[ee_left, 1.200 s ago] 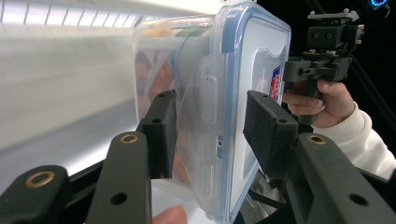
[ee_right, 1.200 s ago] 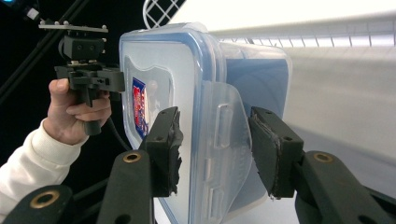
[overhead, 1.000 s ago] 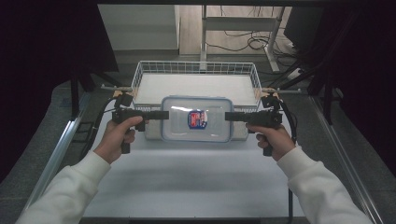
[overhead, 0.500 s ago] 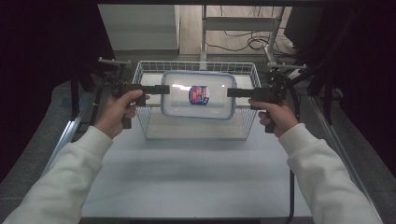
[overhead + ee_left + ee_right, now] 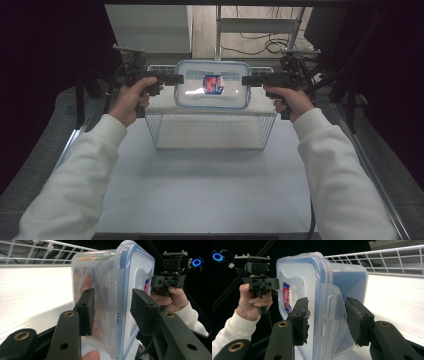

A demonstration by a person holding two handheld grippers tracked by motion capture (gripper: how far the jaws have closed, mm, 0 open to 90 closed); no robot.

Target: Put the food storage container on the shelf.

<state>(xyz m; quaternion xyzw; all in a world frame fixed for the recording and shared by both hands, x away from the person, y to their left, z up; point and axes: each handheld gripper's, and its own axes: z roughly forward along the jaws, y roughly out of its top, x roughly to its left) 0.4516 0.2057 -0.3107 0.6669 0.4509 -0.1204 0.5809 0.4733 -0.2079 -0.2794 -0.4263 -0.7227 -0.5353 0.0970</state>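
Label on lid: the red and blue sticker point(image 5: 213, 83) on the box point(image 5: 212, 92) is too small to read from the high view.
Box contents: orange-brown shapes behind the cloudy wall point(image 5: 85, 282) are blurred; what they are cannot be told.
Box bottom edge: cut off by the frame in both claw views.
Basket point(image 5: 210, 131) back rim: partly hidden behind the lifted box.

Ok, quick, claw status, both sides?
Left claw: closed on the container's left end flap.
Right claw: closed on its right end flap.
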